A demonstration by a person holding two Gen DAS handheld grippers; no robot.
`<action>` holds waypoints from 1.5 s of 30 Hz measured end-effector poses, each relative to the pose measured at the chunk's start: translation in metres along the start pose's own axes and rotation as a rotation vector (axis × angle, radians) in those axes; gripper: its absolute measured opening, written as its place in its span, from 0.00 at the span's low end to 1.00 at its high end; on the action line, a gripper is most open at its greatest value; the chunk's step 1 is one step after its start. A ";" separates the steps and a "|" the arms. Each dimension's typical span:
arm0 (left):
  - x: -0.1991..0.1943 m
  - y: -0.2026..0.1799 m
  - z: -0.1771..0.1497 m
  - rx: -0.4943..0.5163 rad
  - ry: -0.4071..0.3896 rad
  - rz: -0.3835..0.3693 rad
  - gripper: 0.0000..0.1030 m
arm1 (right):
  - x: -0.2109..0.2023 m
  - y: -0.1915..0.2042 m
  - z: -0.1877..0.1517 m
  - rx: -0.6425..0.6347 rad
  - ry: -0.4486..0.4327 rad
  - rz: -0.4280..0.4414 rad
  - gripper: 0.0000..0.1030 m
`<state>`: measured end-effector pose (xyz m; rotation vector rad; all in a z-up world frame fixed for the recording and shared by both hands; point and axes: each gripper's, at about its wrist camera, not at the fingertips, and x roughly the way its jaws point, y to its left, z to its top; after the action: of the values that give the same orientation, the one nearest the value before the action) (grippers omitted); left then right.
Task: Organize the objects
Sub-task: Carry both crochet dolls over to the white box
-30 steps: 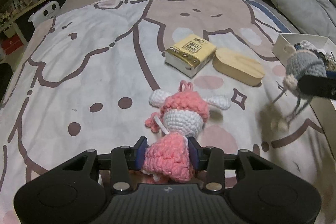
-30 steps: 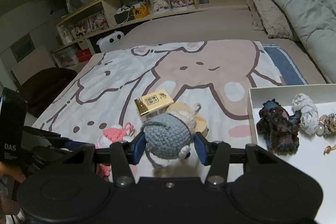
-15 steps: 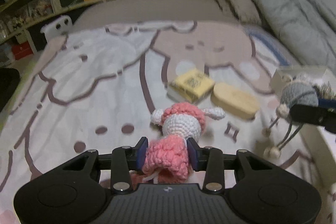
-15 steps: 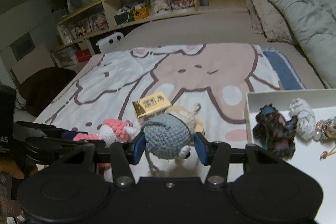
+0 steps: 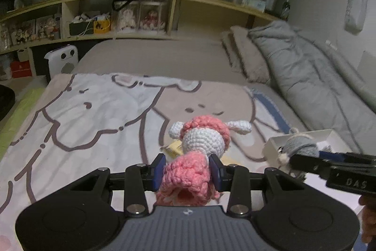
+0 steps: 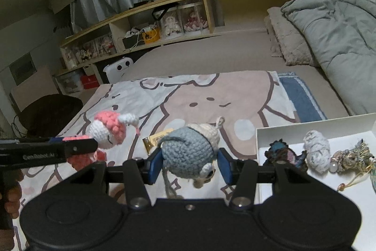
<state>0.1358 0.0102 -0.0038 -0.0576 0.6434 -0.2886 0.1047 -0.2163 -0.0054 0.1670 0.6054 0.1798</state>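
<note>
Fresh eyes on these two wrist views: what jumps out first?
Two crochet toys held in the air: the pink-and-white crochet doll clamped by its pink body in the left gripper, and the grey crochet ball pinched in the right gripper. Both hang above the cartoon-print blanket. To the right, the white tray already holds three small yarn pieces.
</note>
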 end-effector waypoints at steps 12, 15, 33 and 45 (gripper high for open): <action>-0.016 -0.044 0.010 0.008 -0.067 -0.122 0.40 | -0.047 -0.034 0.017 0.047 -0.061 -0.077 0.50; -0.017 -0.058 0.011 0.009 -0.081 -0.166 0.40 | -0.058 -0.047 0.019 0.063 -0.081 -0.124 0.50; 0.023 -0.172 -0.011 0.084 0.037 -0.331 0.40 | -0.086 -0.125 0.007 0.096 -0.052 -0.305 0.50; 0.083 -0.213 -0.024 0.154 0.192 -0.423 0.40 | -0.082 -0.153 -0.024 0.137 0.096 -0.311 0.50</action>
<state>0.1321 -0.2171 -0.0411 -0.0175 0.7954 -0.7585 0.0428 -0.3797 -0.0117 0.1947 0.7317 -0.1555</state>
